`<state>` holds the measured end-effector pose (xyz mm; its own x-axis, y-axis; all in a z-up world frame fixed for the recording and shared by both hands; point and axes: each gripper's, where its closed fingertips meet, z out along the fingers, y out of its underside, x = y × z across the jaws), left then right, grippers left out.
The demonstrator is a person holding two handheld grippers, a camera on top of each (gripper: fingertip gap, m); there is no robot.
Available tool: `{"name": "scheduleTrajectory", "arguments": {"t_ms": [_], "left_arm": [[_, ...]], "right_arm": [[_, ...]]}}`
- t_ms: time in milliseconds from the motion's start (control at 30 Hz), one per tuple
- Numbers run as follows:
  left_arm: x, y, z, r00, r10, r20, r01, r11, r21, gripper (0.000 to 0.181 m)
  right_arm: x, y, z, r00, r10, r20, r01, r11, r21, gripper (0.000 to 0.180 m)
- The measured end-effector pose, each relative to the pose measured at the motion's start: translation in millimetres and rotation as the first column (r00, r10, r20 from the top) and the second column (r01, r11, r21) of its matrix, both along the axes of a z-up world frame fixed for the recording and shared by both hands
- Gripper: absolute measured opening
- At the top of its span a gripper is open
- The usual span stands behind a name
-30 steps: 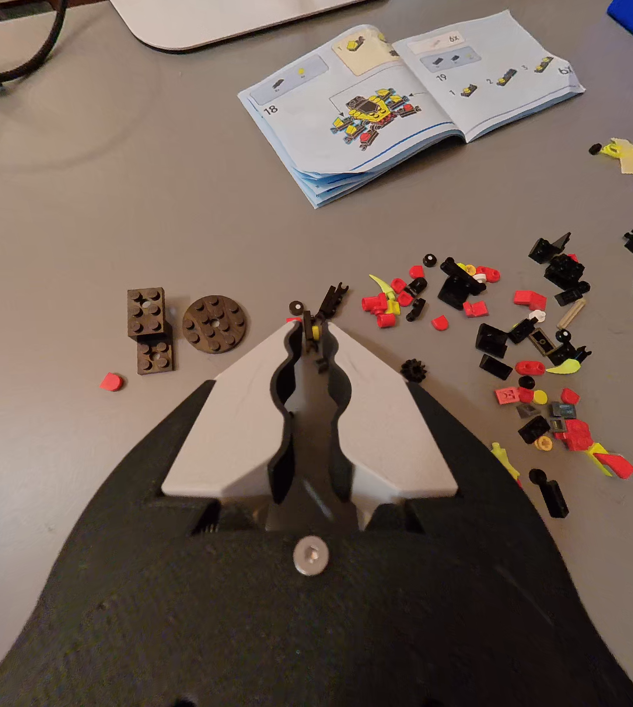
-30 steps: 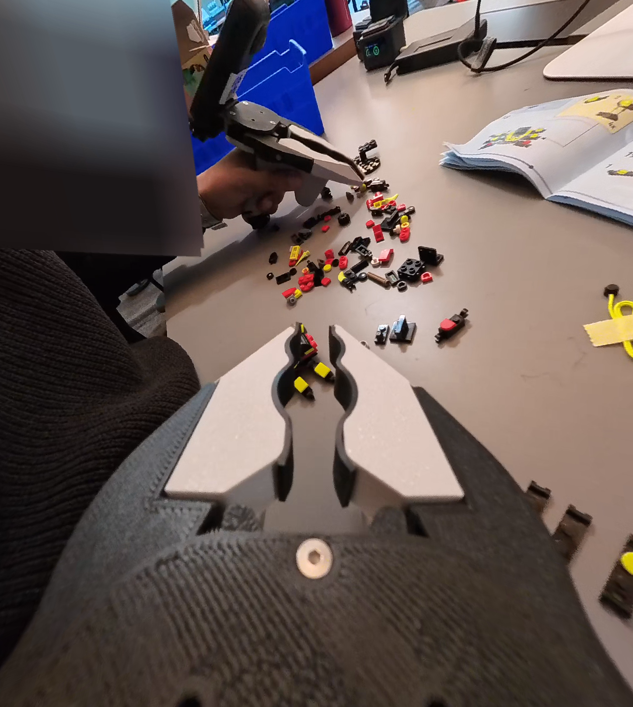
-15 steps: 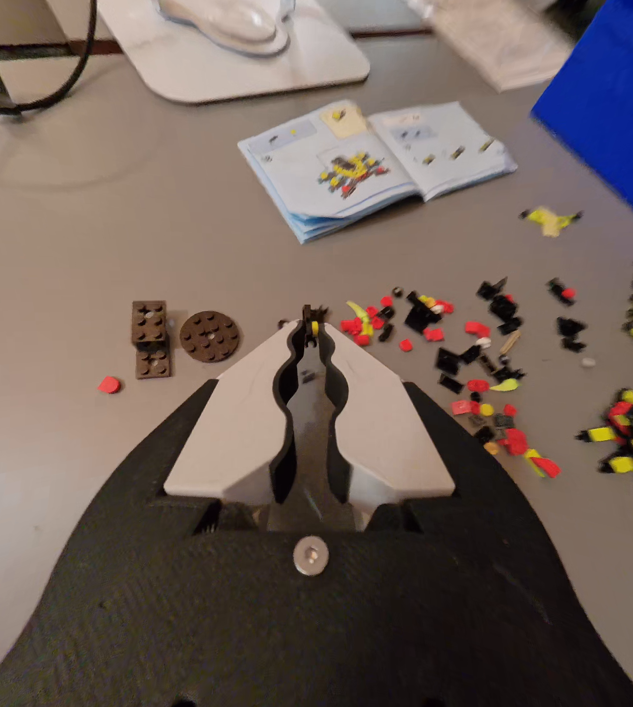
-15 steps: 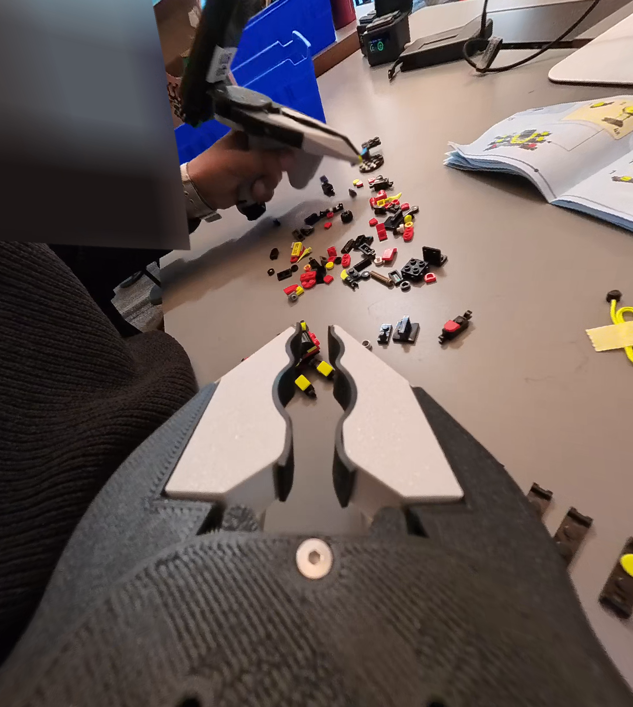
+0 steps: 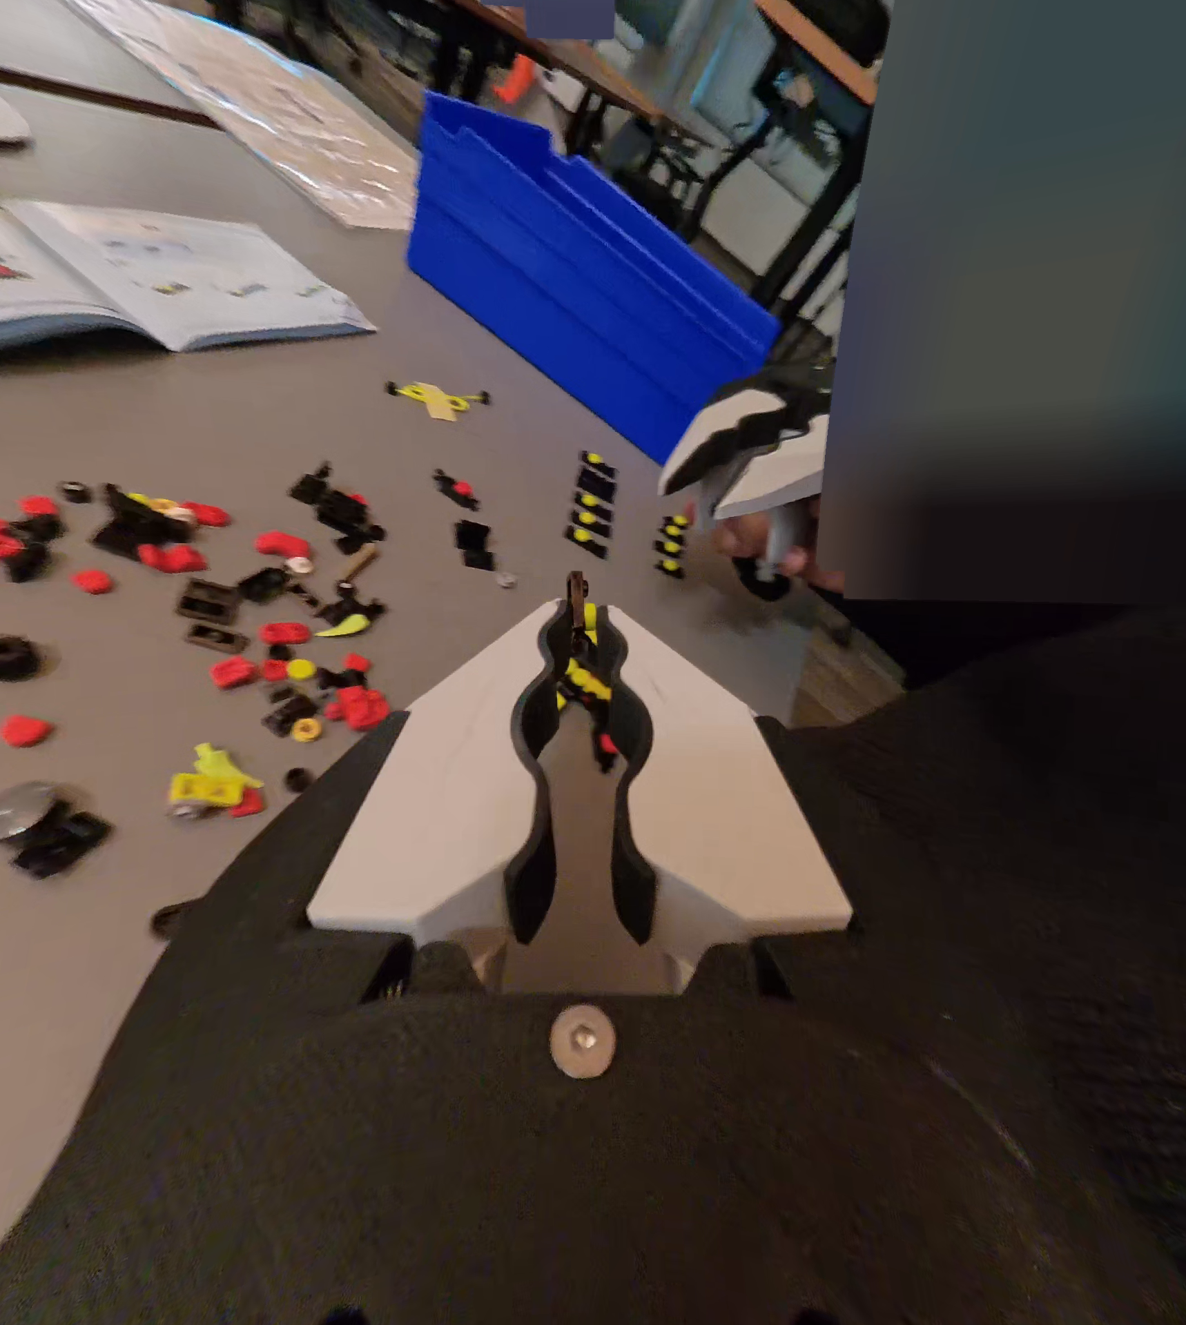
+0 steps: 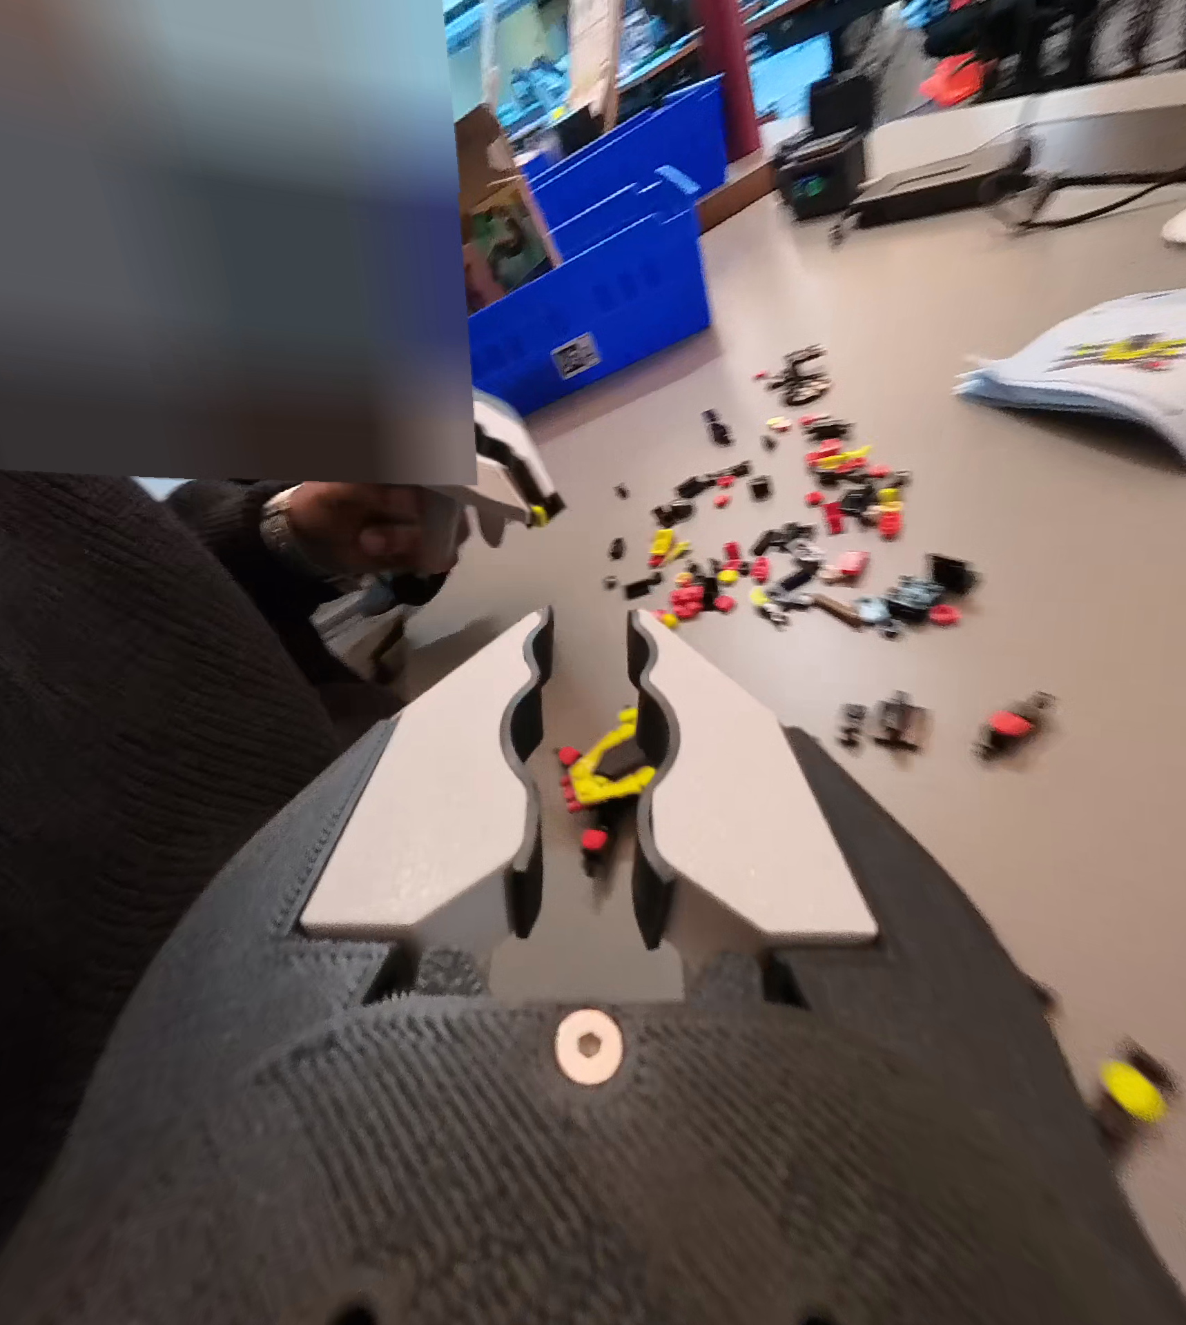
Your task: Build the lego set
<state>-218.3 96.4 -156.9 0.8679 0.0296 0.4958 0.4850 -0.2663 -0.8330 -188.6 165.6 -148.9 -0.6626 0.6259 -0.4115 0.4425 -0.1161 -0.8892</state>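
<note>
My left gripper [image 5: 579,609] is shut on a small black and yellow piece [image 5: 578,595] at its tips, held above the grey table. It also shows in the right wrist view [image 6: 540,513], held by a hand. My right gripper [image 6: 590,624] is open with its jaws apart. A yellow, black and red partial model [image 6: 604,774] shows in the gap between its fingers, blurred. The same model [image 5: 586,688] shows behind the left fingers. The right gripper [image 5: 741,459] hangs above the table at the right. Loose red, black and yellow pieces [image 5: 274,609] lie scattered on the table [image 6: 791,545].
An open instruction booklet [image 5: 145,279] lies at the back, also in the right wrist view [image 6: 1114,373]. A blue bin [image 5: 576,287] stands behind the pieces. Black plates with yellow studs [image 5: 594,509] sit in a row. A yellow string with tape [image 5: 439,398] lies nearby. Some 8 centimeters of space lies between my two pairs of fingers.
My left gripper has lifted its piece off the table and swung right towards the right gripper. My right gripper has opened and let go of the model.
</note>
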Motion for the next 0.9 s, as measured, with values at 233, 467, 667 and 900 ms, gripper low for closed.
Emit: {"name": "scheduleTrajectory", "arguments": {"t_ms": [233, 467, 667, 900], "left_arm": [[11.2, 8.0, 8.3, 0.96, -0.113, 0.256, 0.089, 0.991, 0.102, 0.004], [-33.1, -0.8, 29.6, 0.894, 0.183, 0.41, -0.305, 0.917, 0.256, 0.004], [-33.0, 4.6, 12.6, 0.715, 0.087, 0.694, -0.366, 0.892, 0.265, 0.004], [-31.4, 7.3, 15.0, 0.657, 0.025, 0.754, -0.373, 0.879, 0.296, 0.004]], "right_arm": [[5.7, -35.3, -0.3, 0.994, 0.107, 0.021, -0.107, 0.994, -0.037, 0.019], [-9.8, -50.2, 8.8, 0.996, -0.013, -0.086, 0.018, 0.999, 0.049, 0.018], [-40.1, -58.4, 8.4, 0.983, -0.126, -0.13, 0.145, 0.978, 0.147, 0.015], [-55.6, -70.2, 1.9, 0.973, -0.153, -0.173, 0.192, 0.952, 0.237, 0.021]]}}
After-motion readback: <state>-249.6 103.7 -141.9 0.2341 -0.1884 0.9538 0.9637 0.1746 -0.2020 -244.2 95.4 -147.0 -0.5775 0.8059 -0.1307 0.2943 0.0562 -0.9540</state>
